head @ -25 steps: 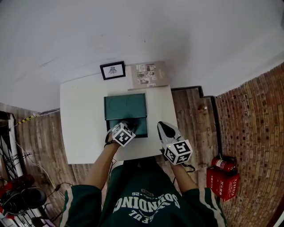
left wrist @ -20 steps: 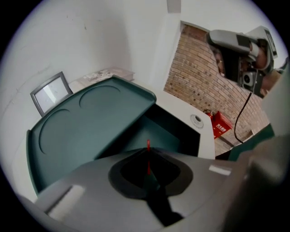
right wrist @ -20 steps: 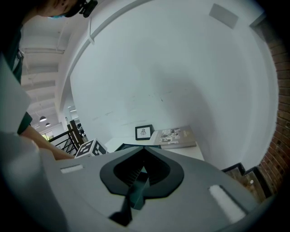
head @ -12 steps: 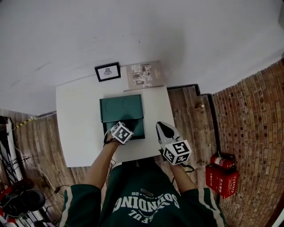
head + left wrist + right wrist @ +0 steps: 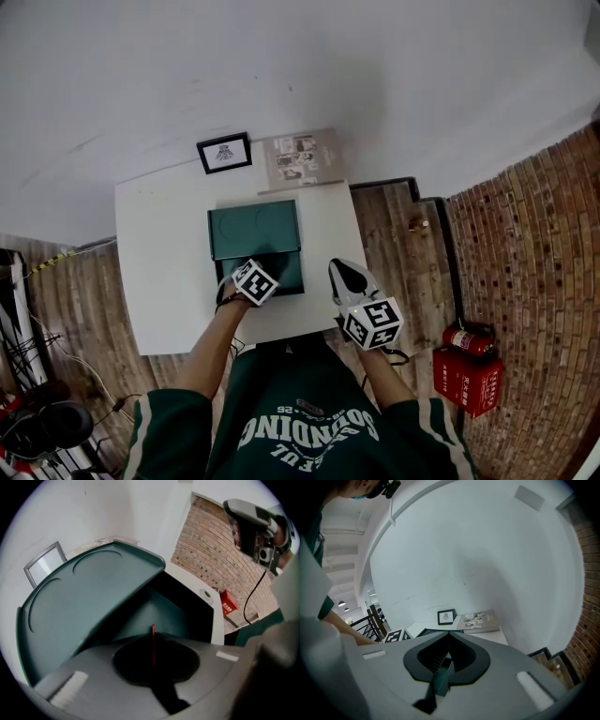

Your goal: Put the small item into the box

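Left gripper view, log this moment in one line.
left gripper shut on thin red item | above open green box | right gripper jaws together, beside box

Both forearms reach forward, left gripper (image 5: 260,271) and right gripper (image 5: 342,272) side by side, jaws pressed together.

White table (image 5: 164,281) under you, pushed up to a white wall (image 5: 281,66). At its far edge a black-framed picture (image 5: 224,152) stands upright against the wall. Just to your right of it, a pale book (image 5: 298,157) with small photos on the cover. Wood planks (image 5: 89,291) run on both sides of the table. One small pale object (image 5: 412,225) sits on the planks to your right, too small to identify. Brickwork (image 5: 525,253) beyond. At its foot, a red fire extinguisher (image 5: 466,339) touches a red box (image 5: 467,379). Cables (image 5: 33,342) and dark gear crowd the far left.
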### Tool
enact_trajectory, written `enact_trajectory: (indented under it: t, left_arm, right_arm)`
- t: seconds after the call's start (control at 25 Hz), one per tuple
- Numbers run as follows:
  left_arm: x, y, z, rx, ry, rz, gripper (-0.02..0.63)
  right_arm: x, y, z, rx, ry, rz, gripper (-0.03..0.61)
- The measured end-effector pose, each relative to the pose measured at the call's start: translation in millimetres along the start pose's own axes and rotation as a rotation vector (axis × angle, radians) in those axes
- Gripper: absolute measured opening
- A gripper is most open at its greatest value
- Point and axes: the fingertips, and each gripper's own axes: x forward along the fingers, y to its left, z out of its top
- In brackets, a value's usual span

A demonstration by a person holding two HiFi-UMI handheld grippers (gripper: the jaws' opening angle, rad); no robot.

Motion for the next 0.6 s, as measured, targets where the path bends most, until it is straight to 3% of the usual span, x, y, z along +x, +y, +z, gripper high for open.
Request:
enact_trajectory:
  t: [0.6]
  left_arm:
    - [-30.5,-2.2,11.4,0.018,-0.115,0.065,0.074]
  right_arm:
    - [0.8,10.7,4.7,-0.025,-0.003,0.039,0.003]
